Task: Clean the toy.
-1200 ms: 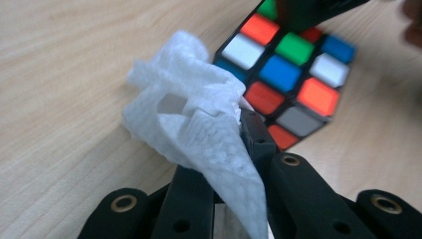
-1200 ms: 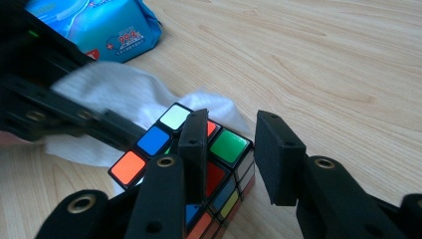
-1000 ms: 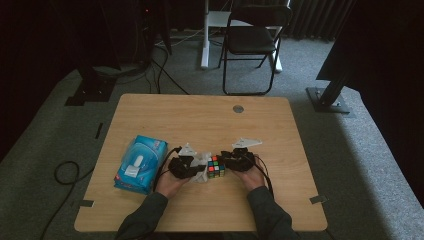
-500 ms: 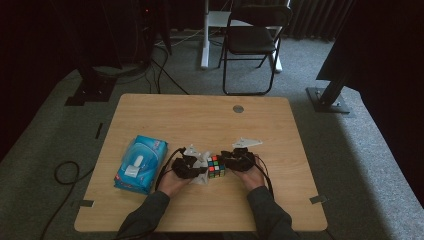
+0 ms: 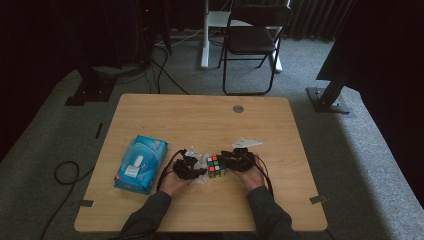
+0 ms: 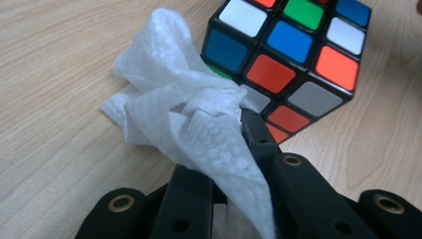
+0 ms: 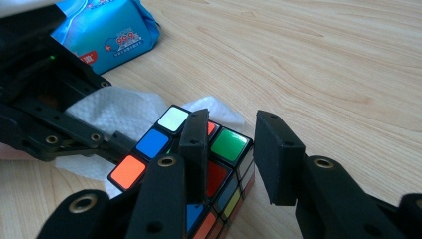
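So the left claw pinches a white wipe against the cube. Right claw sits part-open around the cube's corner on the table.

The high view was dim, with dark room edges and a softly lit tabletop. Both gripper views were bright and even; nearest claw parts were slightly blurred.

Scrambled puzzle cube on table, crumpled white wipe against it.

Glossy plastic puzzle cube, soft dimpled white cloth wipe, matt black plastic jaws, smooth pale wood-grain surface, shiny blue plastic wipes pack
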Demonstrator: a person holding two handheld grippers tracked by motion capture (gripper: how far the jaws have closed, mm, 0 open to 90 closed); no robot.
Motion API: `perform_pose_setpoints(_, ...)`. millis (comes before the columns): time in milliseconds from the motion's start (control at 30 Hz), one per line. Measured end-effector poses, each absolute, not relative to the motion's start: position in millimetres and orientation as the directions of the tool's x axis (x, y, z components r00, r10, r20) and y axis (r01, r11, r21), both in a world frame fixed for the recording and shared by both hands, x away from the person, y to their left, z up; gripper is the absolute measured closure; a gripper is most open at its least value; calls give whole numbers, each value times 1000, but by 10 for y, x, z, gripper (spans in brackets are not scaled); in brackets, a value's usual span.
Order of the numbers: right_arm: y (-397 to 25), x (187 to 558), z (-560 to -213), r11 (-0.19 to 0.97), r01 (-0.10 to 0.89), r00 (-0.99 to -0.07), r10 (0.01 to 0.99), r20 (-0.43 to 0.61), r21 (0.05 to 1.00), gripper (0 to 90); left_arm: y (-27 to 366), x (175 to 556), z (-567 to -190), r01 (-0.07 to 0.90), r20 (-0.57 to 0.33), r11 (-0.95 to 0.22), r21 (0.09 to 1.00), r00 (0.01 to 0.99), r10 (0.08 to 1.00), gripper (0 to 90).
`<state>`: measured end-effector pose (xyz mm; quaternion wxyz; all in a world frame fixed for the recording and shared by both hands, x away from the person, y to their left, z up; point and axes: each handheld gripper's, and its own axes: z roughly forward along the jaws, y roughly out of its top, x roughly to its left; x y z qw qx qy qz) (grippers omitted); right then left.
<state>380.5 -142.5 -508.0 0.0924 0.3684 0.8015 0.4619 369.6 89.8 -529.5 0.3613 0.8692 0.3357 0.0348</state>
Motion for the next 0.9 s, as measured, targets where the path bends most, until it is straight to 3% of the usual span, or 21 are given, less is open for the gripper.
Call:
perform_pose_setpoints(400,-1428,3807,-5082,299,507,-711,675,196,809,673,929,3488,-5026,500,-184,-486,717,808,560,841)
perform_pose_setpoints(900,-1422,3807,-5086,295,507,-711,675,199,810,682,835,3511,-5256,513,-163,-556,653,813,559,841)
